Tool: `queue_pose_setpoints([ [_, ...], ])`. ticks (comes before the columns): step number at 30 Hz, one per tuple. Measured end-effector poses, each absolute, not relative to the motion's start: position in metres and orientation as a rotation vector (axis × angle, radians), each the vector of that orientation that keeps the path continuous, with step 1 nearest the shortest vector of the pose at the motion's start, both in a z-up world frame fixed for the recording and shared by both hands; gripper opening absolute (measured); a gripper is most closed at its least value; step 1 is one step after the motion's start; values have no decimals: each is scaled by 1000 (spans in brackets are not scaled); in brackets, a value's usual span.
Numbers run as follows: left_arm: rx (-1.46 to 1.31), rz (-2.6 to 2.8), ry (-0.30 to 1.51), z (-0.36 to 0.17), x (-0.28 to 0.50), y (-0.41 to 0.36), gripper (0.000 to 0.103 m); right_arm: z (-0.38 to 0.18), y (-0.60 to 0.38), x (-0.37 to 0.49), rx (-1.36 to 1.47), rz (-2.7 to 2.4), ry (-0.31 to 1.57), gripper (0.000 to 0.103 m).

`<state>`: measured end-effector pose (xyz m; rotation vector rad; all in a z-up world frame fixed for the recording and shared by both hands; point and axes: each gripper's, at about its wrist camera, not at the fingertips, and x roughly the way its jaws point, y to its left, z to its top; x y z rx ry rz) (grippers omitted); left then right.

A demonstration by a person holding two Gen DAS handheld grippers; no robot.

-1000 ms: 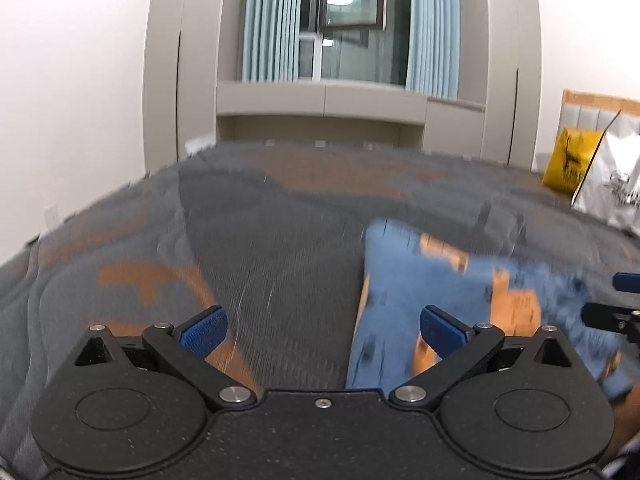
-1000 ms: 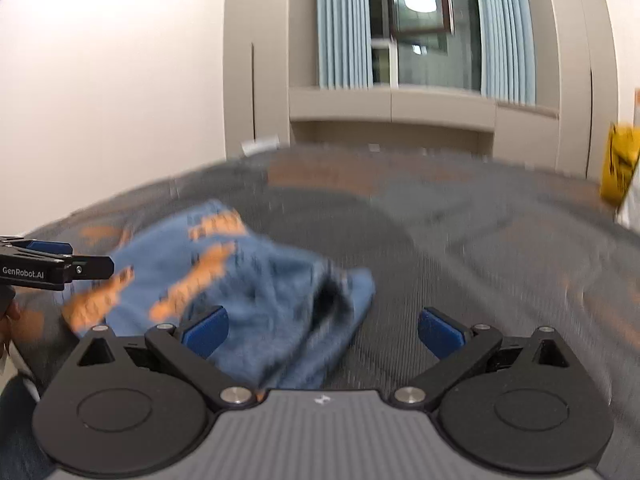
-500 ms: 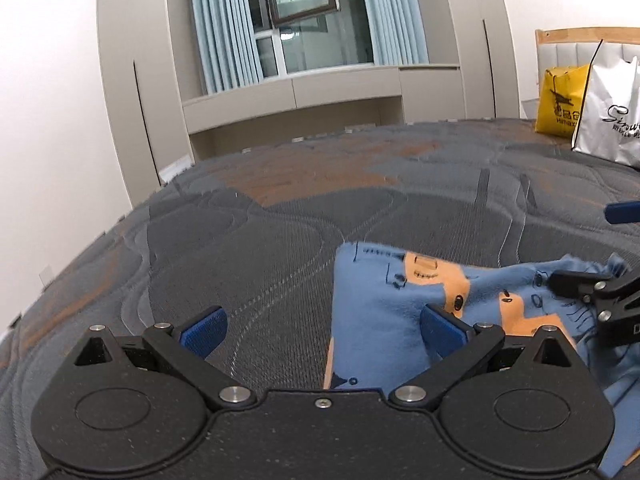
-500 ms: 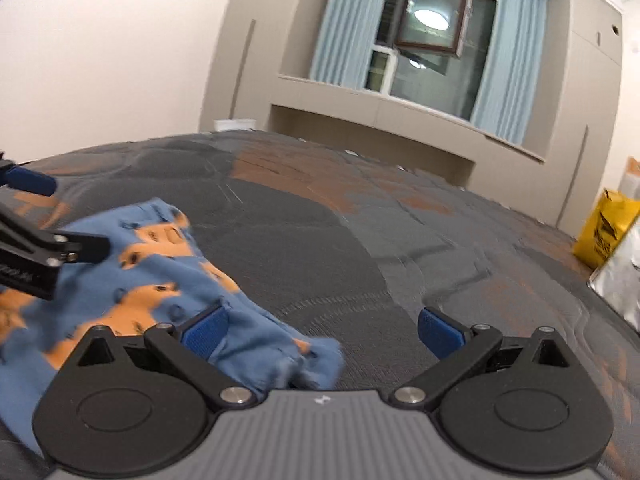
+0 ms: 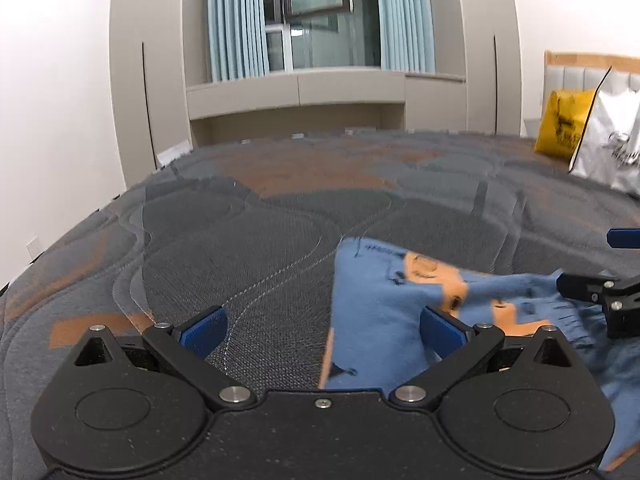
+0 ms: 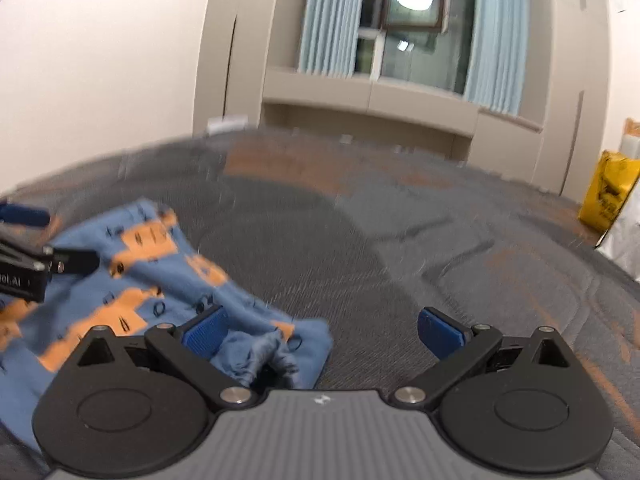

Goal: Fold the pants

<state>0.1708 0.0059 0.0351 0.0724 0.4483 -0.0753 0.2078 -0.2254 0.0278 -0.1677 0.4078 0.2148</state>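
Small blue pants with an orange print (image 5: 384, 312) lie crumpled on the grey and orange mattress (image 5: 260, 240). In the left wrist view they sit at the lower right, under my right finger. My left gripper (image 5: 322, 326) is open and empty just above the bed. In the right wrist view the pants (image 6: 132, 280) lie at the lower left, with a bunched opening near my left finger. My right gripper (image 6: 320, 330) is open and empty. Each gripper shows at the edge of the other's view: the right one (image 5: 600, 292), the left one (image 6: 36, 264).
A yellow bag (image 5: 564, 128) and a white shopping bag (image 5: 612, 148) stand at the far right of the bed by the headboard. Beige cabinets and a curtained window (image 5: 316, 20) stand behind the bed. A white wall is on the left.
Both grippers have stayed open while shifting over the bed. The views have swung and tilted, and the pants have kept roughly the same crumpled place between the two grippers.
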Motion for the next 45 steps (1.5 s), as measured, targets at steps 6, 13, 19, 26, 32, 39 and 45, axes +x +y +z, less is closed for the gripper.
queue_pose_setpoints([
  [6, 47, -148, 438, 35, 140, -7, 102, 30, -240, 185, -188, 127, 415, 103],
  [13, 58, -156, 497, 16, 126, -19, 102, 22, -249, 180, -154, 107, 445, 103],
  [19, 17, -118, 469, 24, 111, -9, 102, 30, -243, 160, -124, 185, 412, 103],
  [26, -4, -81, 519, 13, 110, 1, 102, 24, -228, 140, -137, 235, 463, 103],
  [32, -67, -77, 510, 5, 103, 6, 102, 14, -230, 126, -105, 237, 451, 103],
  [39, -68, -68, 514, 6, 104, 5, 102, 11, -232, 124, -80, 241, 450, 103],
  [45, -70, -62, 513, 6, 103, 4, 102, 12, -232, 124, -86, 238, 448, 103],
])
